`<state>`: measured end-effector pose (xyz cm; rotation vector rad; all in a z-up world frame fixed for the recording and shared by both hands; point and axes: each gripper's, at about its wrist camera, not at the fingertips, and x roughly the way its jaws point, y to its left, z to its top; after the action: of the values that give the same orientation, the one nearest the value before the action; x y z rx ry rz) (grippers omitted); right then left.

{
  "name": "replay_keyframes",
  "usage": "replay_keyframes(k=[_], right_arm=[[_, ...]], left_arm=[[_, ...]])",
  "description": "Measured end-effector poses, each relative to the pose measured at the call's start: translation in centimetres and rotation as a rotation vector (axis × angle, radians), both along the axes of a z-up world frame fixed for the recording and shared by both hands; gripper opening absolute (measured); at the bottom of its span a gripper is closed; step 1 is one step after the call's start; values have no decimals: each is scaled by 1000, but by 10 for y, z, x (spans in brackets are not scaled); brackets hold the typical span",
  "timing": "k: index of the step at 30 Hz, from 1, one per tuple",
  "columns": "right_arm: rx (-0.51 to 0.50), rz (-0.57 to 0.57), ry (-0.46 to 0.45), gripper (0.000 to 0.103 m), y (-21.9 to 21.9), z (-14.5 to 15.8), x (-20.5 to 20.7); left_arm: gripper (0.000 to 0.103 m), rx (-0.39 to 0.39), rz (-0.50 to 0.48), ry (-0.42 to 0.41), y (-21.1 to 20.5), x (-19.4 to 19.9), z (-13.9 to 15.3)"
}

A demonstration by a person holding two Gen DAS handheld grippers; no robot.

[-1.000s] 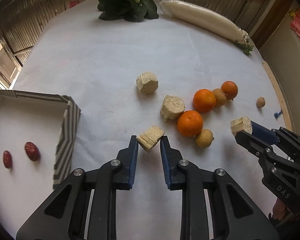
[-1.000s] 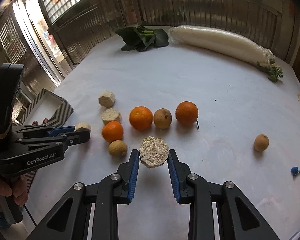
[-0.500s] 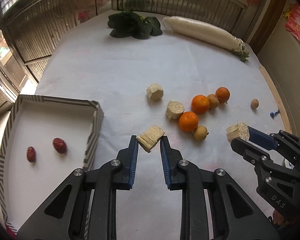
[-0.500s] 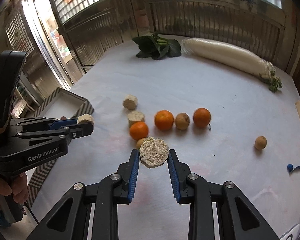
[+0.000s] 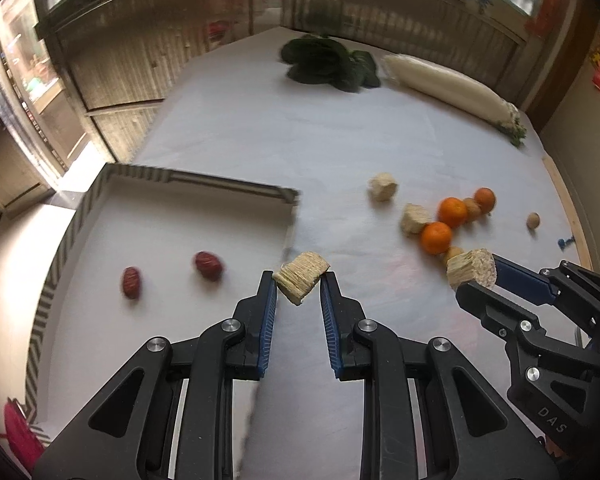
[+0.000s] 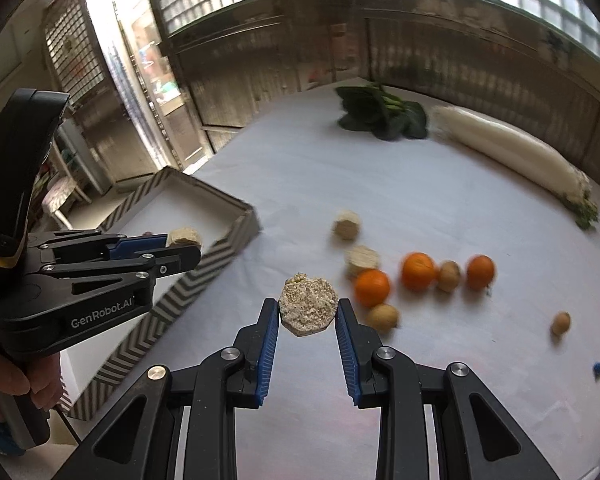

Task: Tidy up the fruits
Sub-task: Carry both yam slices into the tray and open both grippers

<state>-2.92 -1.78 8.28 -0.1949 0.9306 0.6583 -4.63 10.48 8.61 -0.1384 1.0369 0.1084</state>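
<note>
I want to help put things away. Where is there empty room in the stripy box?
Most of the striped box floor is bare: only two red dates lie at its near-left. The back half and the right side by the wall are free. Outside, it is crowded around the oranges.

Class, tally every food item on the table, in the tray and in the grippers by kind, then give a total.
sugarcane pieces: 4
oranges: 3
small brown round fruits: 3
red dates: 2
leafy greens: 1
white radish: 1
Total: 14
</note>
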Motion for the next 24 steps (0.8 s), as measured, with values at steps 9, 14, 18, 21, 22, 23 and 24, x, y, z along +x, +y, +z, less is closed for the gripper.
replay_keyframes(k=[9, 14, 18, 21, 22, 23, 24], right_arm=[[-4, 111, 1, 28, 55, -3, -14], [-8, 165, 6, 28, 82, -6, -18], [-18, 202, 10, 28, 102, -10, -23], [-27, 231, 21, 28, 116, -16, -24], [-30, 237, 23, 28, 120, -17, -25], [-31, 245, 28, 28, 124, -19, -25], [-32, 252, 32, 28, 128, -20, -25]], left_arm=[[22, 0, 100, 8, 48, -23, -3], [22, 0, 154, 14, 73, -36, -7], [22, -2, 187, 23, 90, -43, -11], [22, -7, 209, 37, 102, -47, -17], [22, -8, 213, 41, 105, -48, -19], [22, -10, 220, 47, 109, -49, -21], [22, -12, 224, 52, 111, -50, -23]])
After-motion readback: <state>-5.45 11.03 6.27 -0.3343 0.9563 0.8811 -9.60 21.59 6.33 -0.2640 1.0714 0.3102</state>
